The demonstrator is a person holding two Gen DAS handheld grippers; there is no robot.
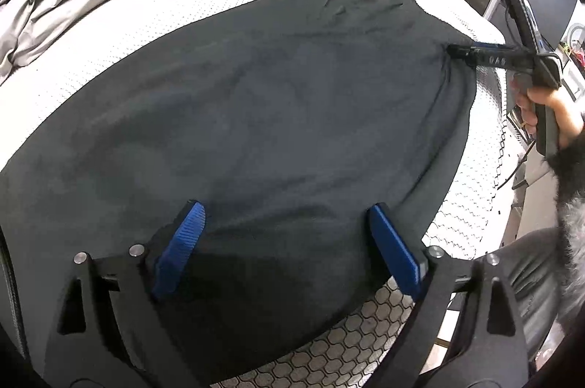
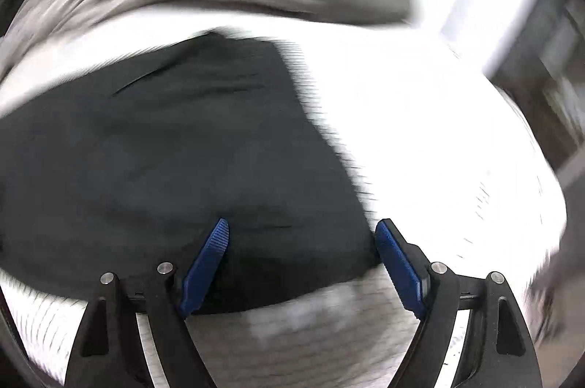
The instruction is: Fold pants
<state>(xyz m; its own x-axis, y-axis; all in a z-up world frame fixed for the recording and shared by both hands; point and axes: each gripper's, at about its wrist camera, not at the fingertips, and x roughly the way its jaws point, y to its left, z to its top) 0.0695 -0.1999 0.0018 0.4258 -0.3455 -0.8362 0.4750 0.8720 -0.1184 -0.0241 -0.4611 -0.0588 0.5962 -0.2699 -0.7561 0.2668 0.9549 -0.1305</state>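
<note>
On the bed (image 1: pixel 91 51), the dark pants (image 1: pixel 274 113) are lying flat for folding. The left claw (image 1: pixel 285 223) is hovering wide open and empty, and so is the right claw (image 2: pixel 301 234), probably lining up on the edge.

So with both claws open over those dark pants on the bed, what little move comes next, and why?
Probably close the left gripper on the near edge of the pants: its jaws stand open astride that edge, nothing pinched yet, and a fold needs a grip.

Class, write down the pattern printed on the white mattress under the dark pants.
A black honeycomb pattern covers the mattress, clearest in the left wrist view.
</note>
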